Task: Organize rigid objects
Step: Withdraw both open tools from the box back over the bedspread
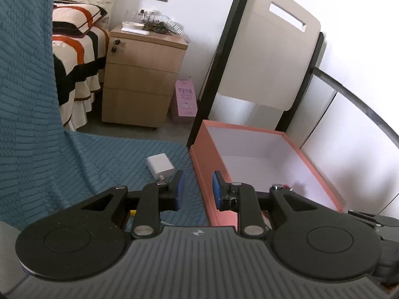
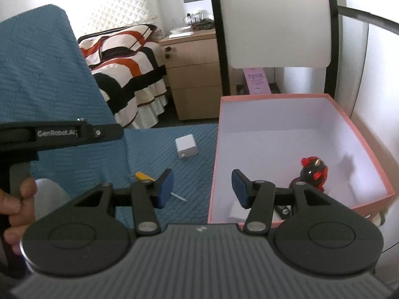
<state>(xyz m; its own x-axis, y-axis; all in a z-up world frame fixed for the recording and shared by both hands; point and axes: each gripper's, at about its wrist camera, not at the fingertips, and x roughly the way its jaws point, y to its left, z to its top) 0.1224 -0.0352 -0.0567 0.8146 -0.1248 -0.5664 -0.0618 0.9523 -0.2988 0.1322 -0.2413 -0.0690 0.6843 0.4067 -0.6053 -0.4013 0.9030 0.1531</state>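
At far left in the right wrist view we see our left hand (image 2: 17, 199) around the grey handle of the left gripper (image 1: 197, 190), whose black body reaches in from the edge. In its own view that gripper hangs empty over the teal quilted cover (image 1: 104, 164), its blue pads set moderately apart, straddling the near left wall of the pink box (image 1: 207, 164). Just beyond its left pad lies the white charger (image 1: 160, 165) on the cover. In the right wrist view a yellow-handled tool (image 2: 142, 176) lies partly hidden behind the right gripper's left pad. The right gripper (image 2: 202, 189) is wide open and holds nothing, one pad over the cover, the other inside the box. Further right, a red and black figurine (image 2: 313, 172) stands on the box's white floor, near the right wall. A dark item beside a white one at the box's near end is too hidden to name.
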